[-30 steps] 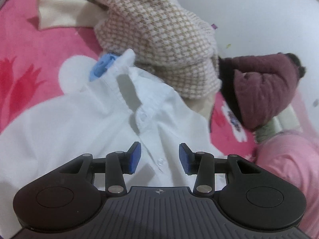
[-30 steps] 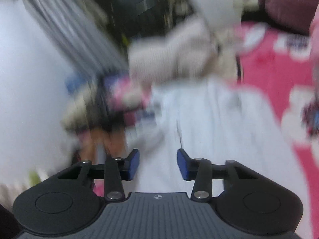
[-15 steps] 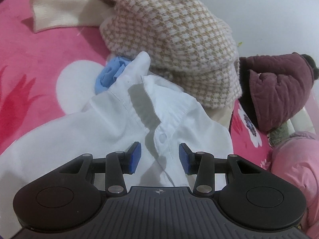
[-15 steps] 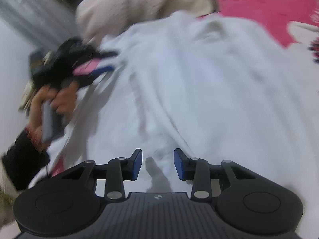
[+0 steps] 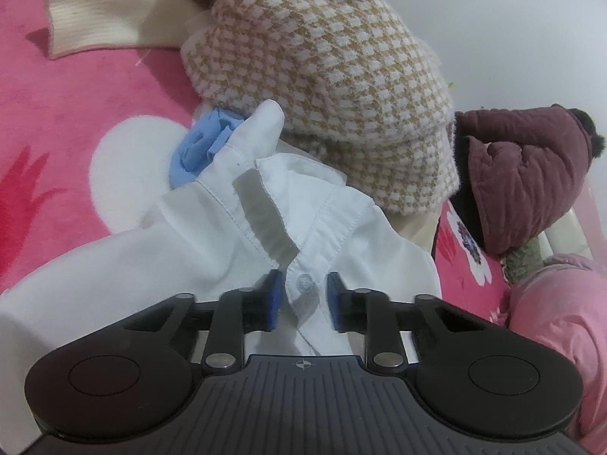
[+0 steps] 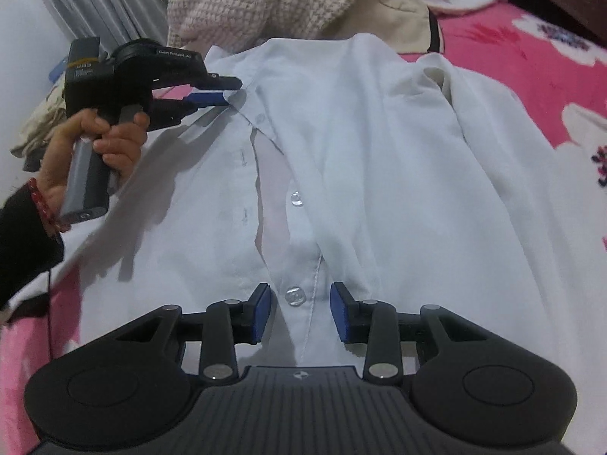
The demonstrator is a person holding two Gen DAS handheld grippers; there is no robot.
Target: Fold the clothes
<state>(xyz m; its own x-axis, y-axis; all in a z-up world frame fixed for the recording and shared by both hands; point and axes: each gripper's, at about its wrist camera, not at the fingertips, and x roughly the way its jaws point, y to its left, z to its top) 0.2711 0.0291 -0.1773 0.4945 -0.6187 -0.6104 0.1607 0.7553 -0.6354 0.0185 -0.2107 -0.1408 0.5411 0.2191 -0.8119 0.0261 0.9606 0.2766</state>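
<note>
A white button-up shirt (image 6: 379, 159) lies spread front-up on the pink bed. My left gripper (image 5: 303, 299) is at its collar (image 5: 322, 208). The jaws are narrowed but still apart, either side of the placket with the top button (image 5: 304, 282). In the right wrist view the left gripper (image 6: 227, 91) is held by a hand (image 6: 114, 140), its fingertips around the collar edge. My right gripper (image 6: 300, 311) hovers low over the placket further down. It is open, with a button (image 6: 294, 295) between its pads and no fabric pinched.
A brown-and-white houndstooth garment (image 5: 322, 57) is piled just beyond the collar, with a cream ribbed sleeve (image 5: 98, 19) and a blue cloth (image 5: 197, 148) beside it. A maroon padded jacket (image 5: 523, 174) lies right. The pink flowered blanket (image 5: 57, 94) covers the bed. Grey curtains (image 6: 95, 0) hang behind.
My left gripper has moved forward to the collar and its jaws have narrowed around the placket. The right gripper swung down over the shirt front, its jaws slightly narrower.
</note>
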